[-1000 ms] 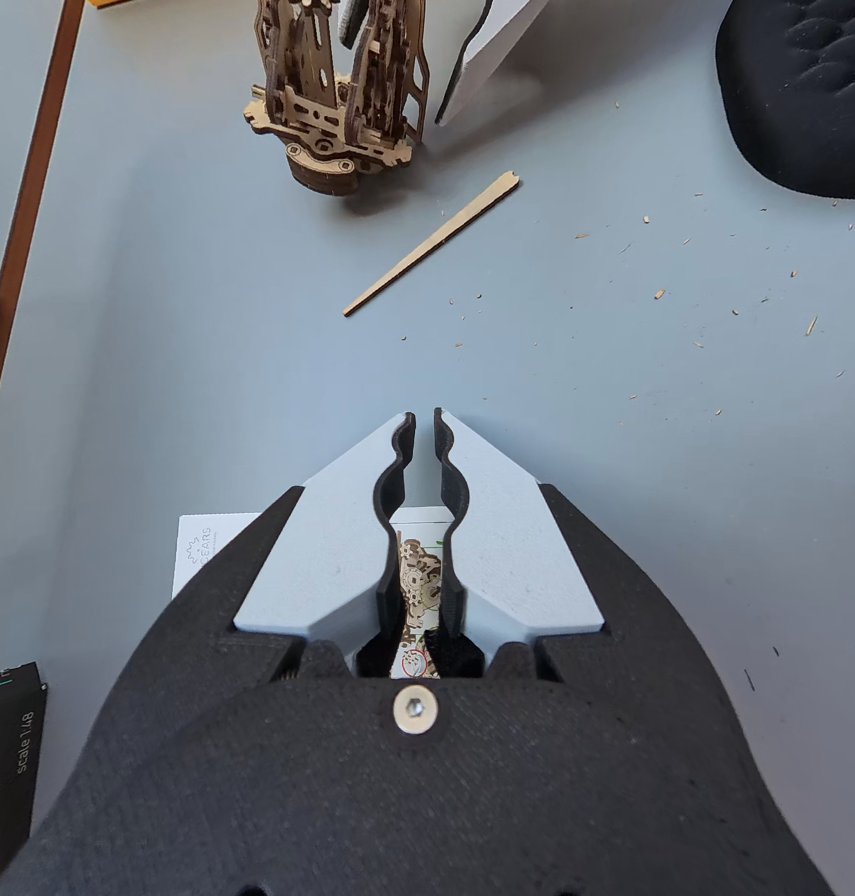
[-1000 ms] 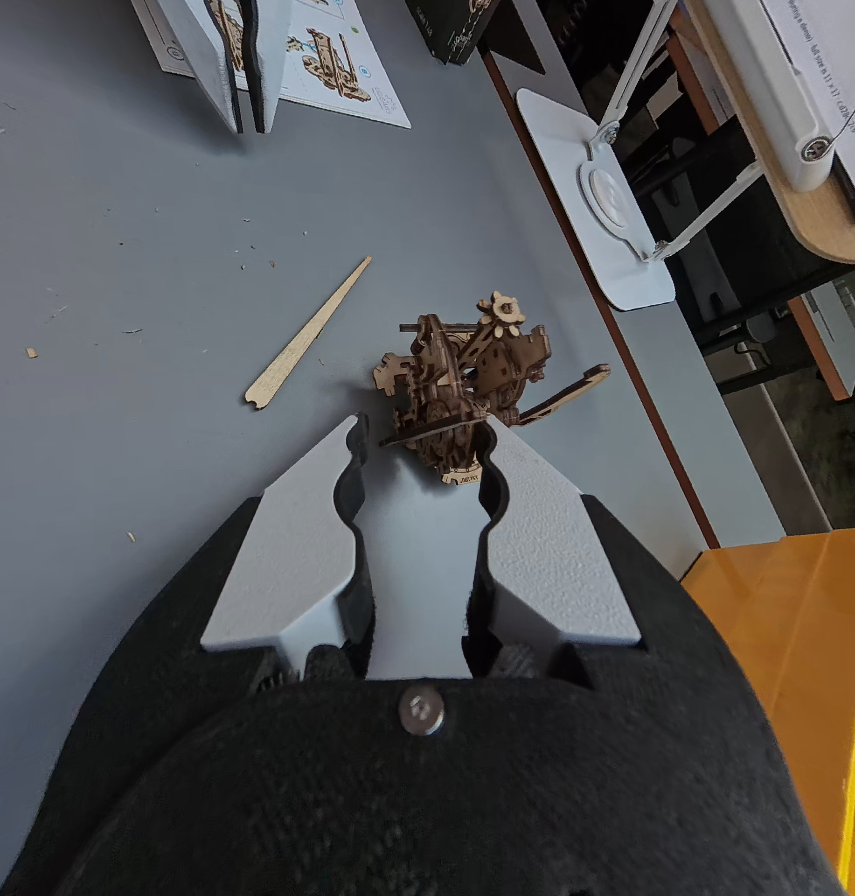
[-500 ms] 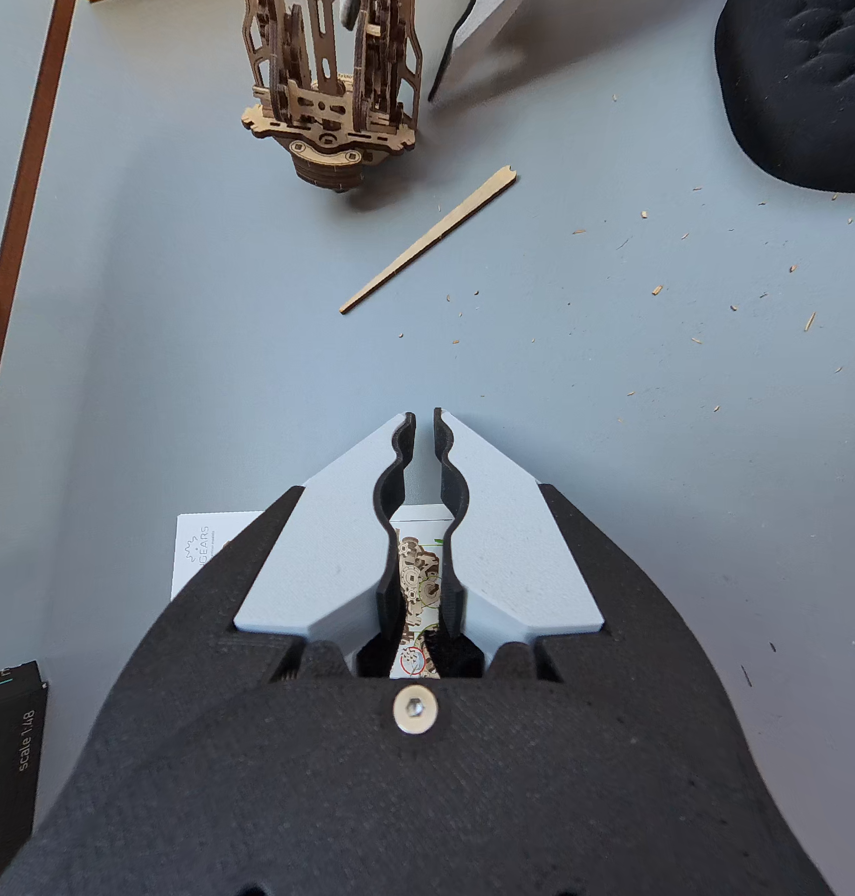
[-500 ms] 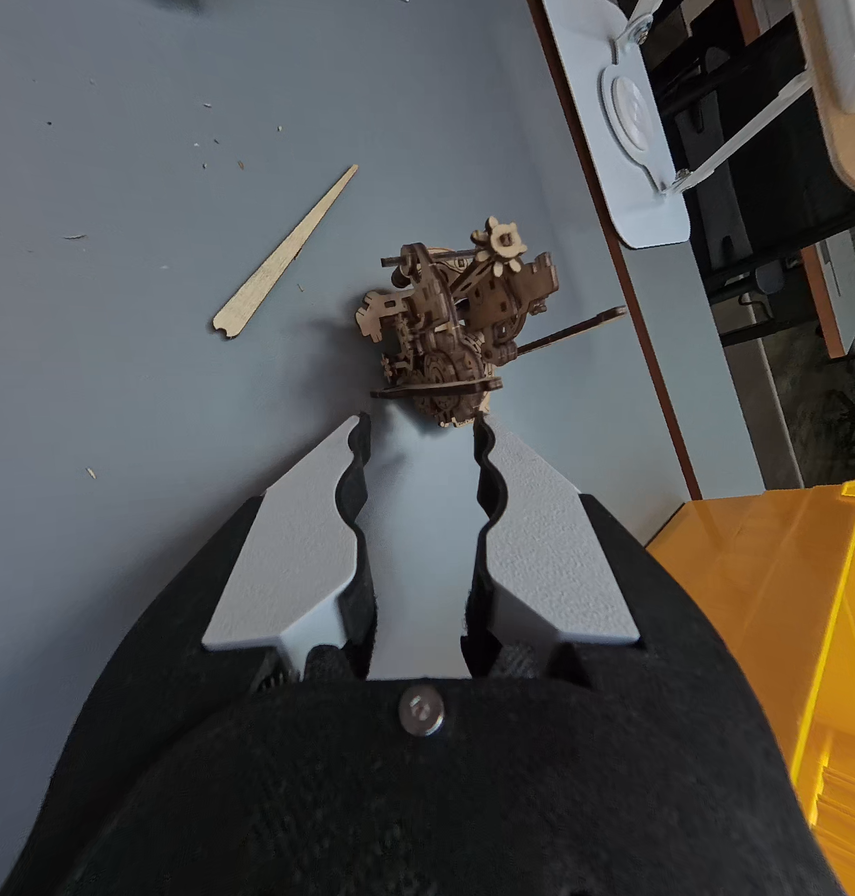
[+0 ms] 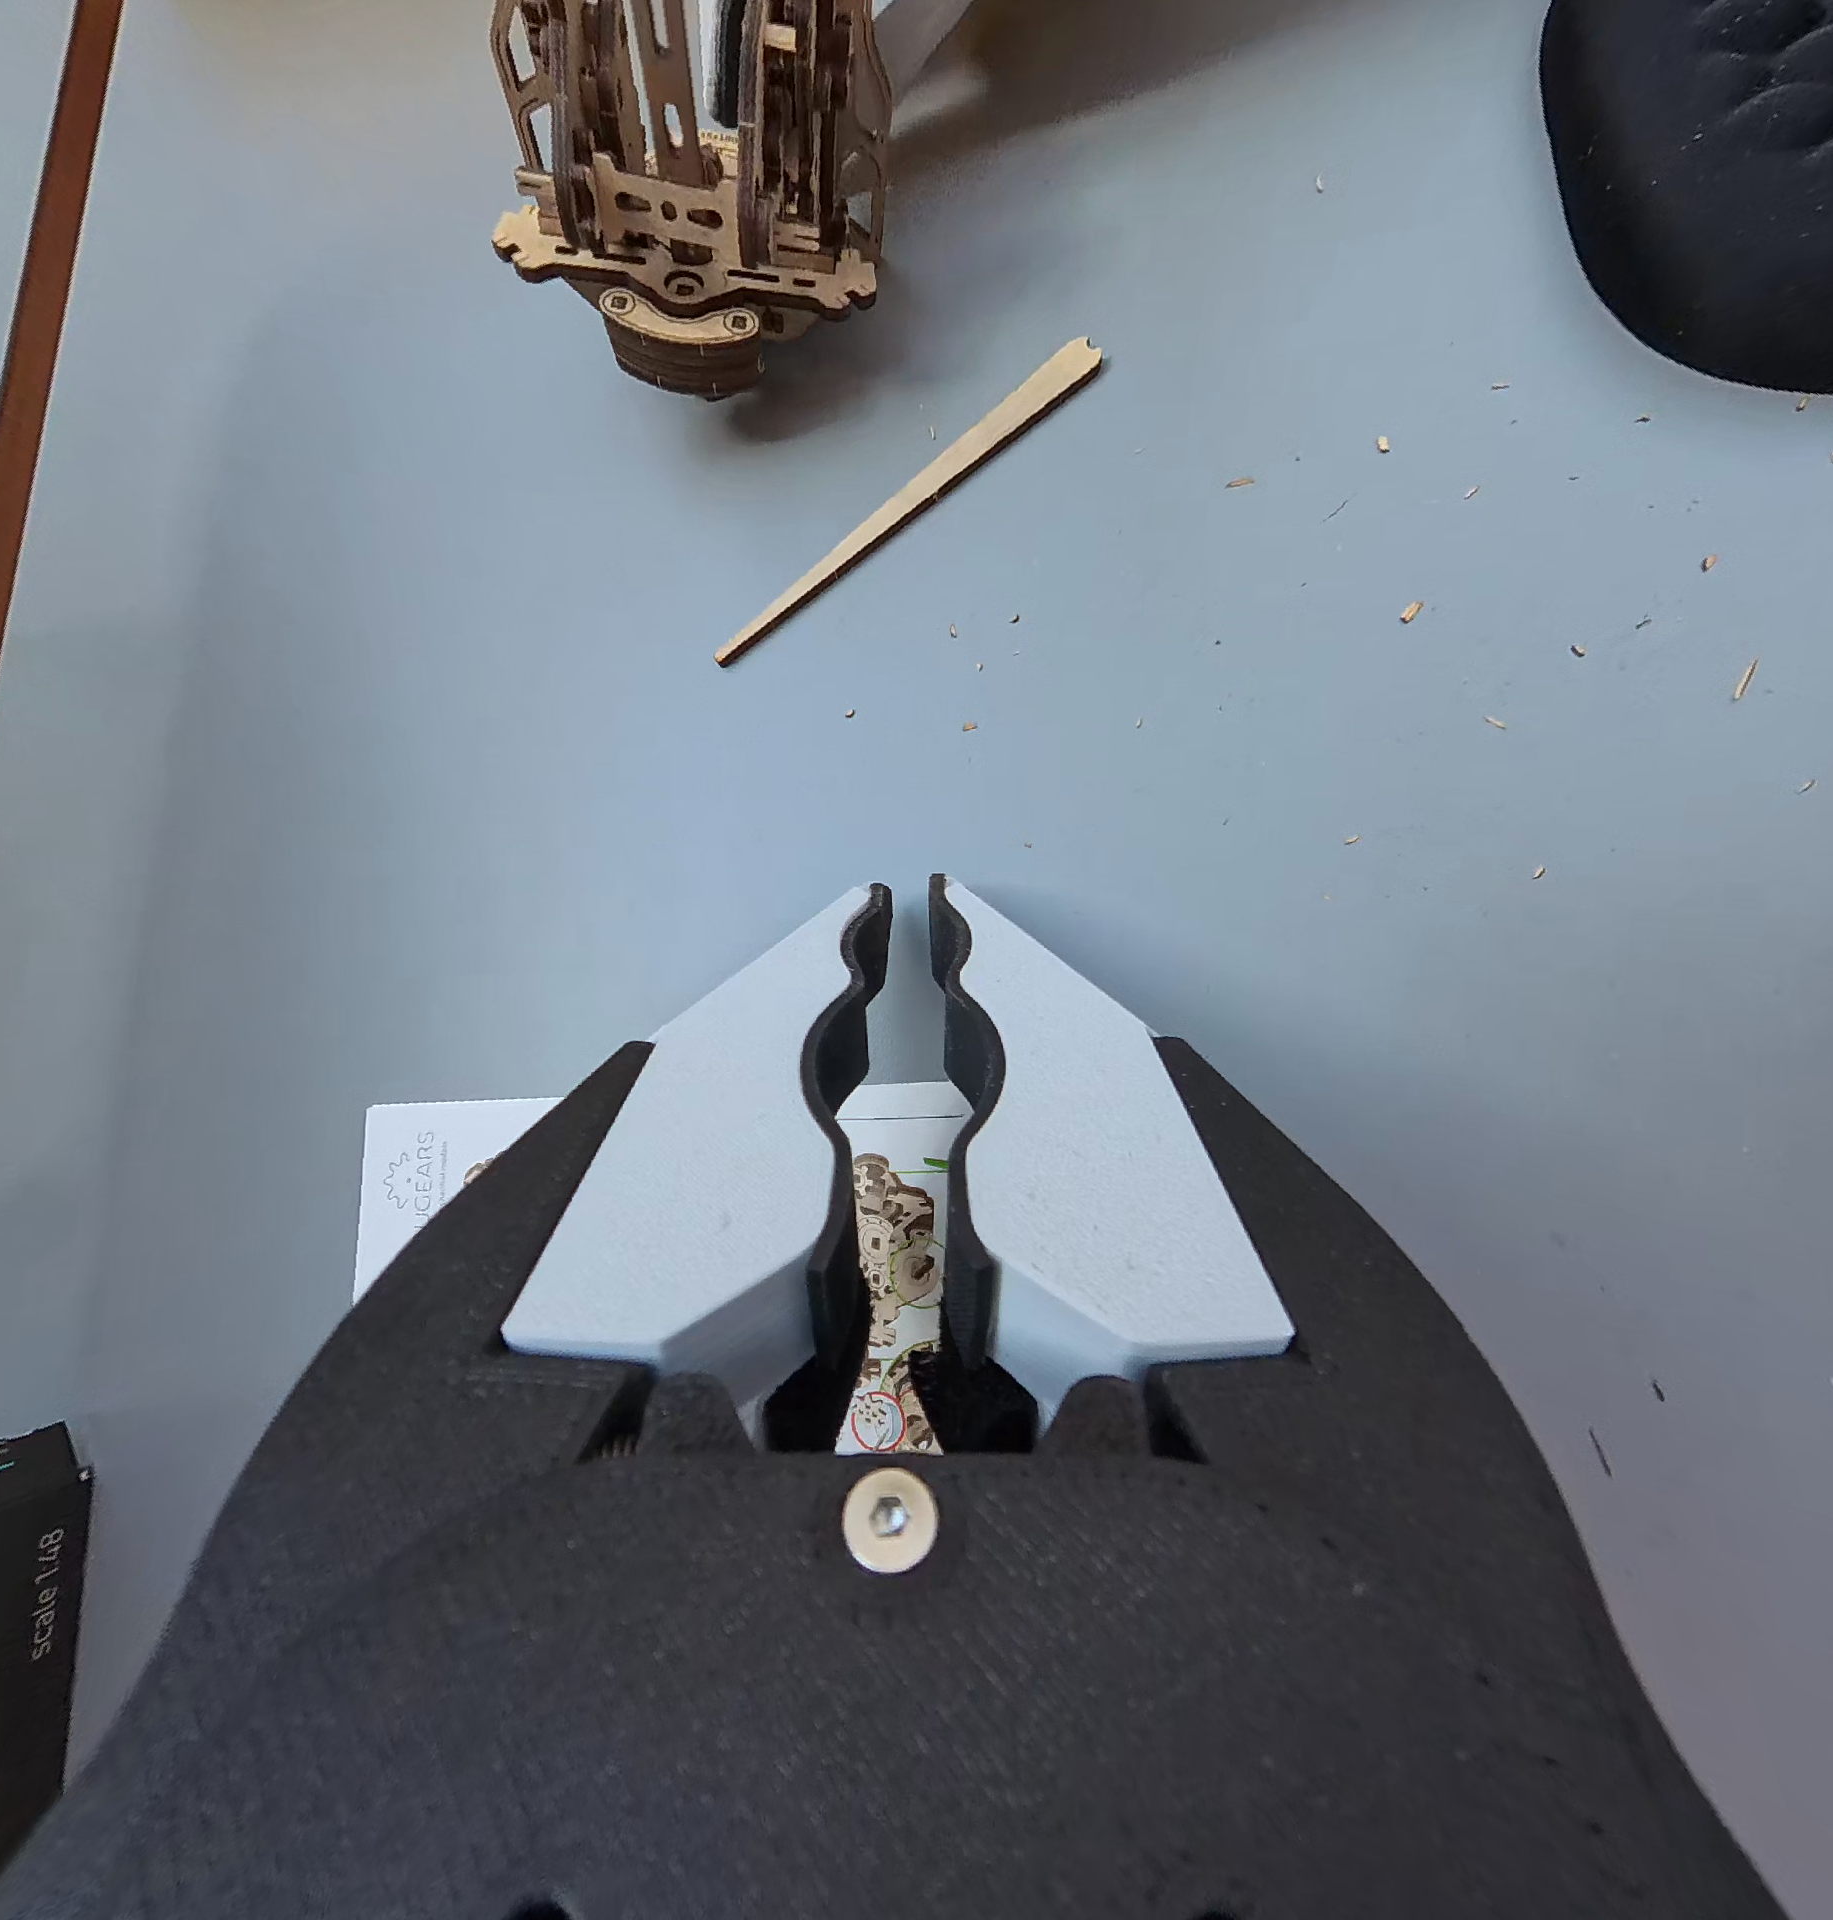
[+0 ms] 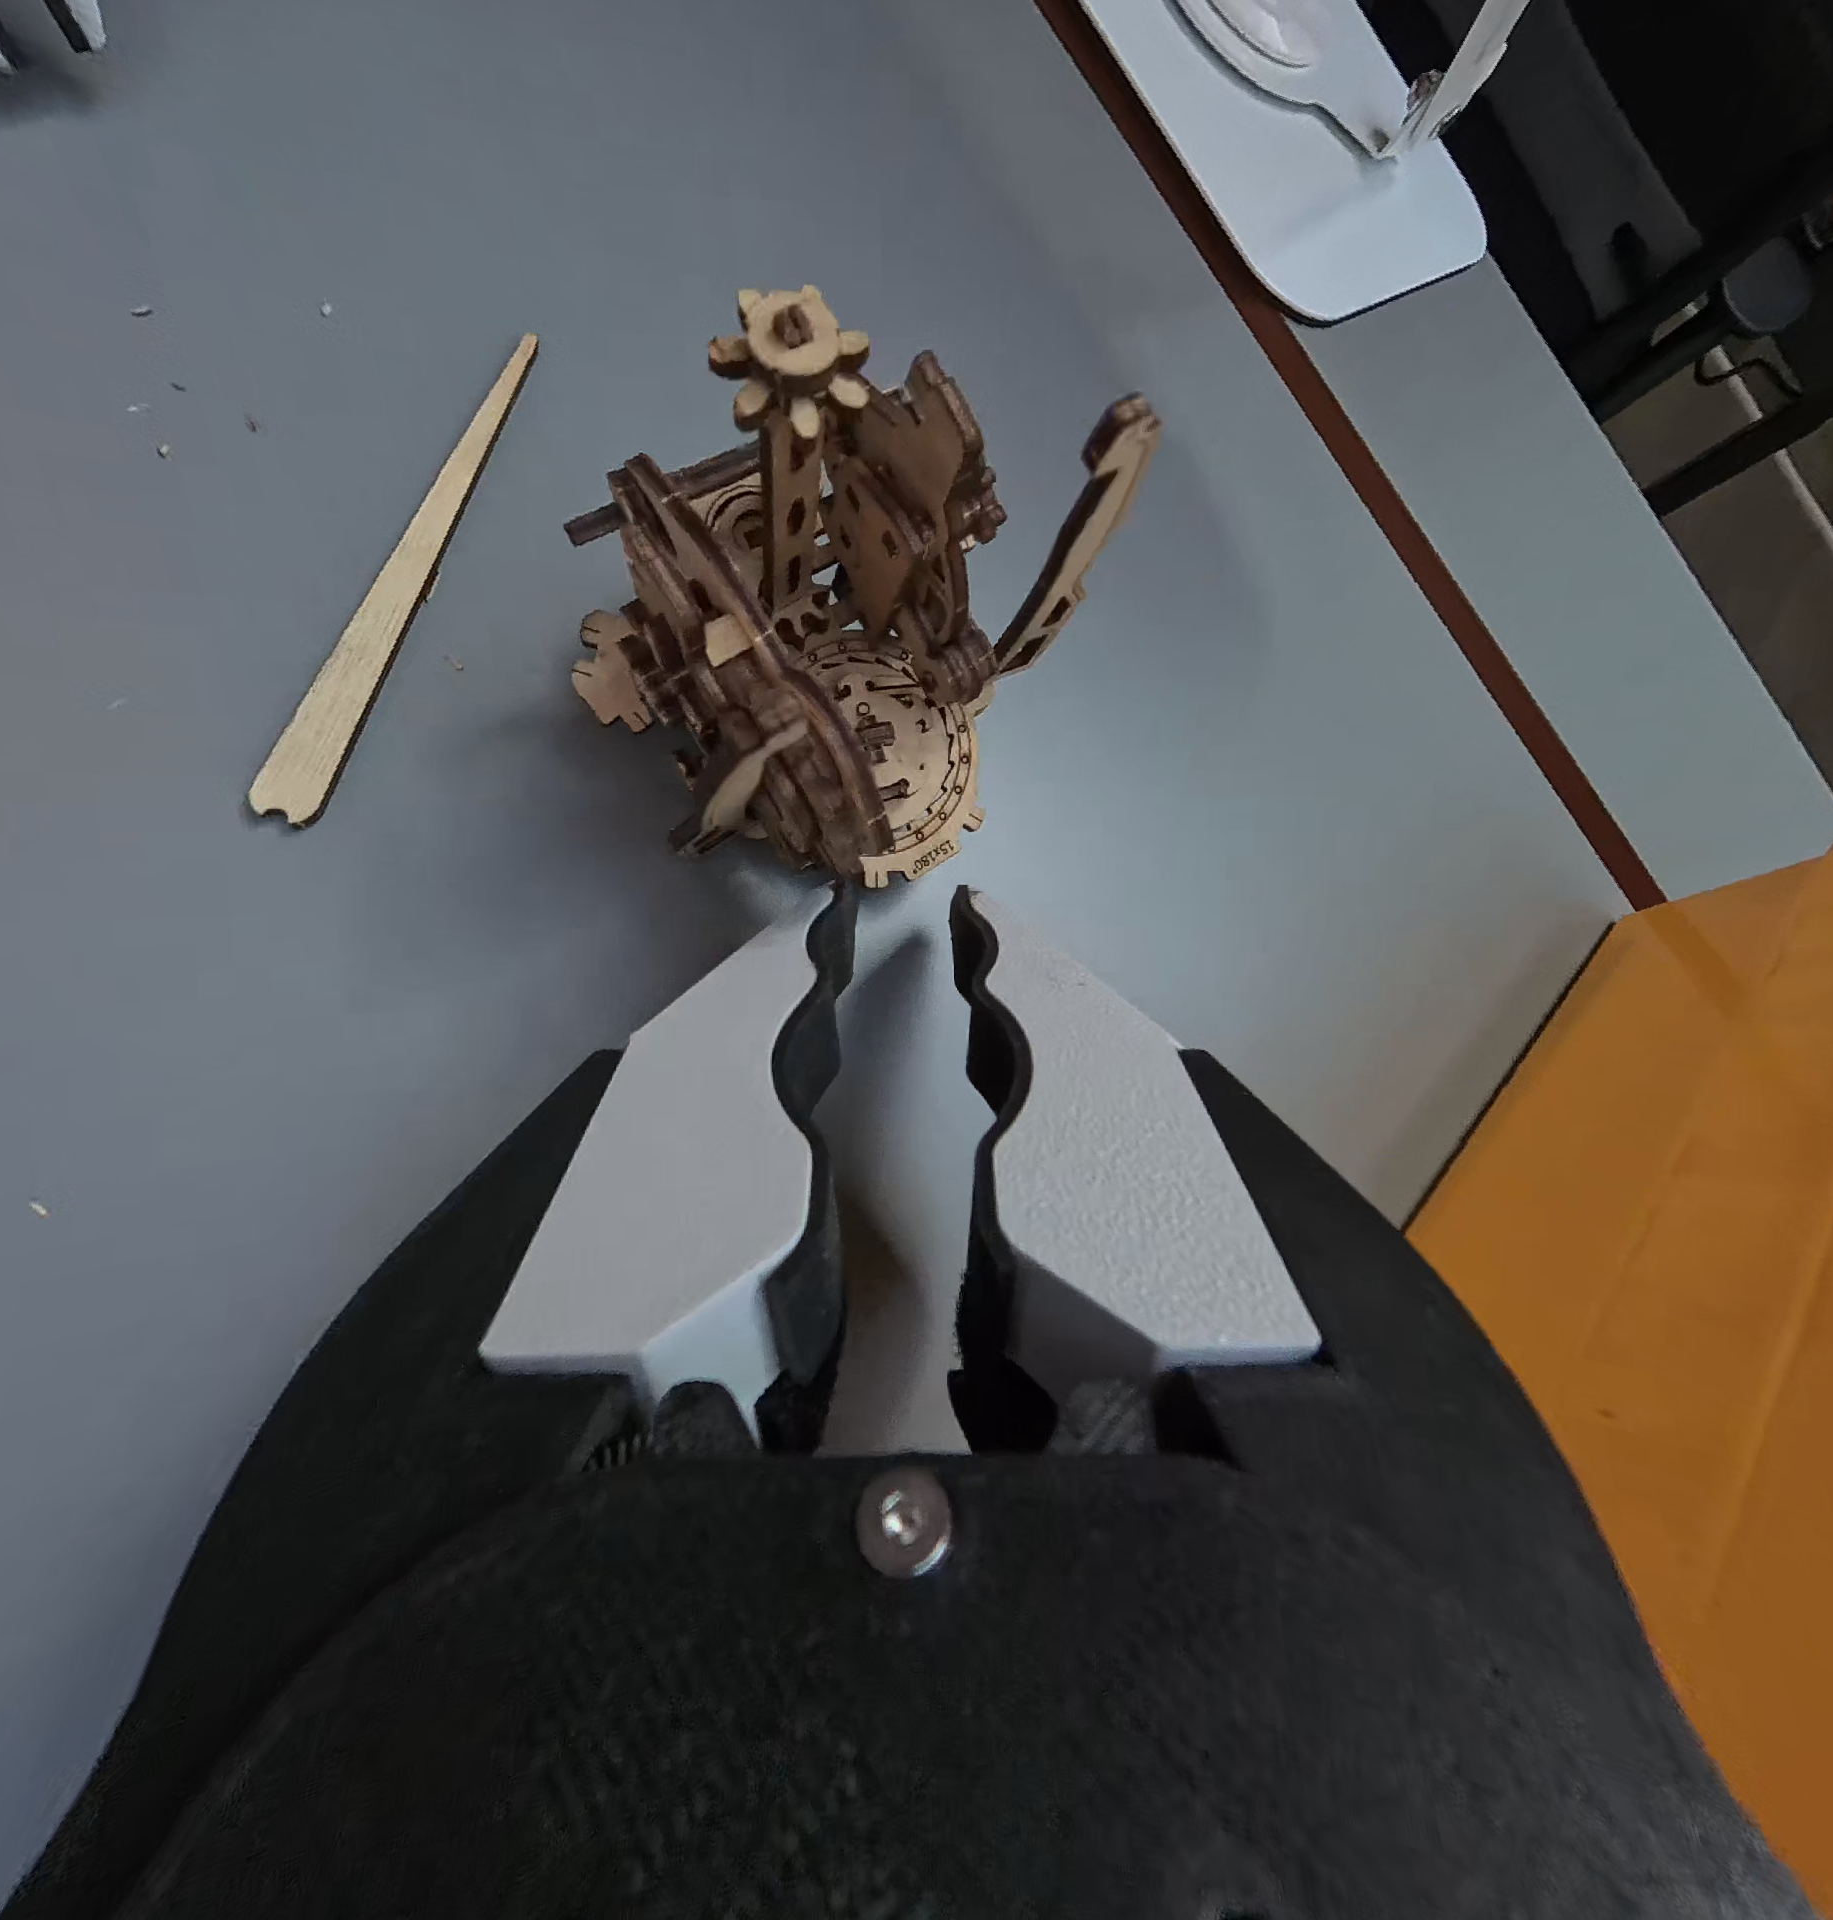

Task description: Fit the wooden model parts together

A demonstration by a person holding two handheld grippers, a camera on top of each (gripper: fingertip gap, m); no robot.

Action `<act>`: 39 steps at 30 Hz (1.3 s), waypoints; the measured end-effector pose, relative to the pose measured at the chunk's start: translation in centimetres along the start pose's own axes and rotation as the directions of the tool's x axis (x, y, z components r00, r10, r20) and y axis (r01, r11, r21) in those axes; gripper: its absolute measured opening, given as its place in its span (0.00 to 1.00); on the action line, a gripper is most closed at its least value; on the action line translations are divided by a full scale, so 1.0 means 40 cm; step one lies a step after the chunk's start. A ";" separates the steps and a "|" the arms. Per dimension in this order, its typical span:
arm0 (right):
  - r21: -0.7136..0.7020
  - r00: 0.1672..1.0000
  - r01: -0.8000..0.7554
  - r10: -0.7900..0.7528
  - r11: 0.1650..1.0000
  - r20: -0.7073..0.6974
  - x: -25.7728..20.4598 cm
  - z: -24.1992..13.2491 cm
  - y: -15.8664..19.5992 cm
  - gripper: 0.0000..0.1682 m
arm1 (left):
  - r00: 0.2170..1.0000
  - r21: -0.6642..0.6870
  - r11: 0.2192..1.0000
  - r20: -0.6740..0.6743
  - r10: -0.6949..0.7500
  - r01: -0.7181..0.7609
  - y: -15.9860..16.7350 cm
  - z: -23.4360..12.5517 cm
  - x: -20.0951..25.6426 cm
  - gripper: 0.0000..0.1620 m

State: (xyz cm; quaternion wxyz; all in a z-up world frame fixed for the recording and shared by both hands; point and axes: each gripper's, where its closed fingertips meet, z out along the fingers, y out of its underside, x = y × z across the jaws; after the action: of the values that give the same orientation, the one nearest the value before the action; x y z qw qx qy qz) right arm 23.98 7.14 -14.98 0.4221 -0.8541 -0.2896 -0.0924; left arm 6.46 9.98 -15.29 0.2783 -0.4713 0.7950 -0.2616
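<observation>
We see the left gripper [image 5: 909, 894] with jaws nearly closed on nothing, above a white printed instruction sheet [image 5: 413, 1174]. The right gripper [image 6: 899, 902] has a narrow gap, its tips just short of the brown laser-cut wooden model assembly [image 6: 808, 644]. That assembly stands near the grey bench's [image 6: 216, 1039] brown-trimmed edge; a tapered pale wooden strip [image 6: 392, 603] lies beside it.

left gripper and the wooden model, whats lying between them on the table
In the left wrist view, a tapered wooden stick lies slantwise on the grey table between the left gripper and the wooden model, along with a few wood crumbs.
</observation>
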 end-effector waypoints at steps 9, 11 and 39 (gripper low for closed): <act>0.064 1.000 -0.010 0.009 0.998 0.021 -0.021 0.025 -0.036 0.10 | 1.000 -0.005 1.000 0.006 0.005 -0.005 -0.003 0.001 0.002 0.03; 0.086 0.999 -0.007 0.005 0.996 0.033 -0.028 0.033 -0.051 0.10 | 1.000 -0.007 1.000 0.011 0.006 -0.006 -0.003 -0.001 -0.001 0.03; 0.355 0.892 0.175 0.005 0.918 -0.452 0.097 -0.153 -0.249 0.20 | 0.816 0.340 0.904 0.424 -0.393 0.259 0.134 -0.546 -0.119 0.16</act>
State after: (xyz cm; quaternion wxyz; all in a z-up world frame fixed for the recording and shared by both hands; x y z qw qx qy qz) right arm 21.96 8.76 -2.96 0.6322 -0.6964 -0.2359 -0.2444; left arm -9.91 19.83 -2.54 0.4790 -0.6099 0.5638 -0.2843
